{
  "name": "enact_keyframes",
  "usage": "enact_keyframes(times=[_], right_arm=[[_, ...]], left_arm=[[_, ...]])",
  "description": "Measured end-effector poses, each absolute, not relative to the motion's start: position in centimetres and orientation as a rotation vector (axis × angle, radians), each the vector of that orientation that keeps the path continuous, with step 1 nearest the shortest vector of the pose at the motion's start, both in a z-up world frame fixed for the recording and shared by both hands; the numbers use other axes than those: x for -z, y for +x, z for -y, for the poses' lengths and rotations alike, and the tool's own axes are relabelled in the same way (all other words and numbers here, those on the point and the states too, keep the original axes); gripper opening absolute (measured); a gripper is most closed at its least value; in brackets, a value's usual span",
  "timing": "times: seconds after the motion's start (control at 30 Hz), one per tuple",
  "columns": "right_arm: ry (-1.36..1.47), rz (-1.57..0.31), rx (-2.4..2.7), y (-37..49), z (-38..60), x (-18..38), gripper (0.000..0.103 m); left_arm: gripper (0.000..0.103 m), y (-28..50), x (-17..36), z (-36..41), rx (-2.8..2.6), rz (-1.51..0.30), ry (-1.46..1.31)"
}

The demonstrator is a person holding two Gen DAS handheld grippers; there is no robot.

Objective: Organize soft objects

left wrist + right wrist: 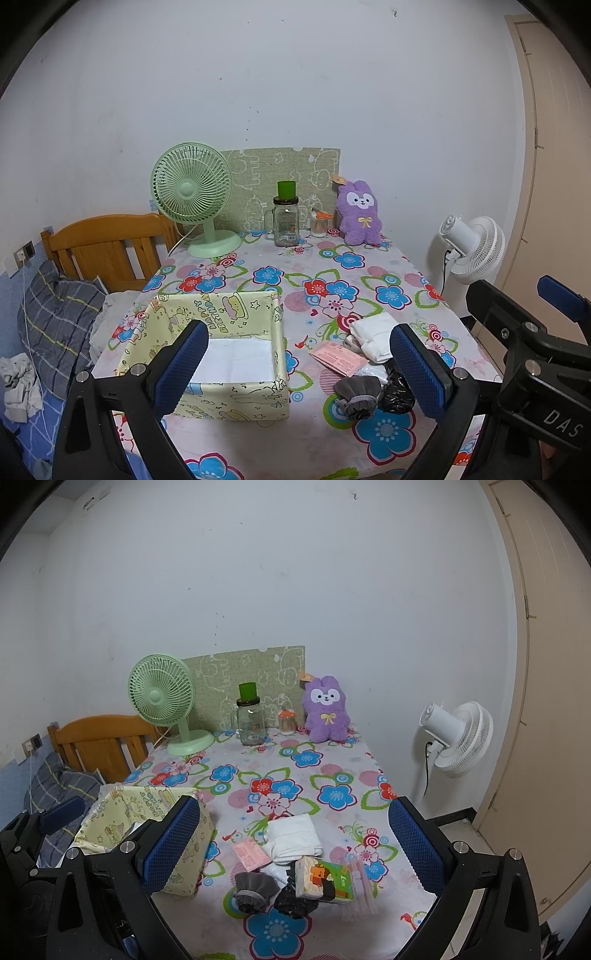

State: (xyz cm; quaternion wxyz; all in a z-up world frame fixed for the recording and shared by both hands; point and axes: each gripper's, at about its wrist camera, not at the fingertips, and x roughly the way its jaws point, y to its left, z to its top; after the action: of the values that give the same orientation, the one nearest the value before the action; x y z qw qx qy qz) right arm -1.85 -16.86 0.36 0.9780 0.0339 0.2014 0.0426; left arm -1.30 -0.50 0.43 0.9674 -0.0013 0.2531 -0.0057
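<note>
A yellow cartoon-print fabric box stands open on the flowered table, a white sheet at its bottom. Right of it lies a pile: white folded cloth, grey pouch, black crumpled bag, pink card, tissue pack. A purple plush rabbit sits at the back. My left gripper is open and empty above box and pile. My right gripper is open and empty over the pile.
A green desk fan, a glass jar with green cup and a swab jar stand at the back. A white fan is right of the table. A bed with wooden headboard lies left.
</note>
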Motion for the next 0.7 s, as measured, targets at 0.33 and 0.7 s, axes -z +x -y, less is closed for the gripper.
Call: enact_keyframes(times=[0.33, 0.7], right_arm=[[0.074, -0.41, -0.087, -1.67, 16.85, -0.37, 0.103], [0.074, -0.41, -0.087, -1.54, 16.85, -0.49, 0.103]], left_arm=[[0.1, -1.25, -0.37, 0.52, 0.011, -0.509, -0.004], [0.1, -1.14, -0.51, 0.41, 0.007, -0.504, -0.001]])
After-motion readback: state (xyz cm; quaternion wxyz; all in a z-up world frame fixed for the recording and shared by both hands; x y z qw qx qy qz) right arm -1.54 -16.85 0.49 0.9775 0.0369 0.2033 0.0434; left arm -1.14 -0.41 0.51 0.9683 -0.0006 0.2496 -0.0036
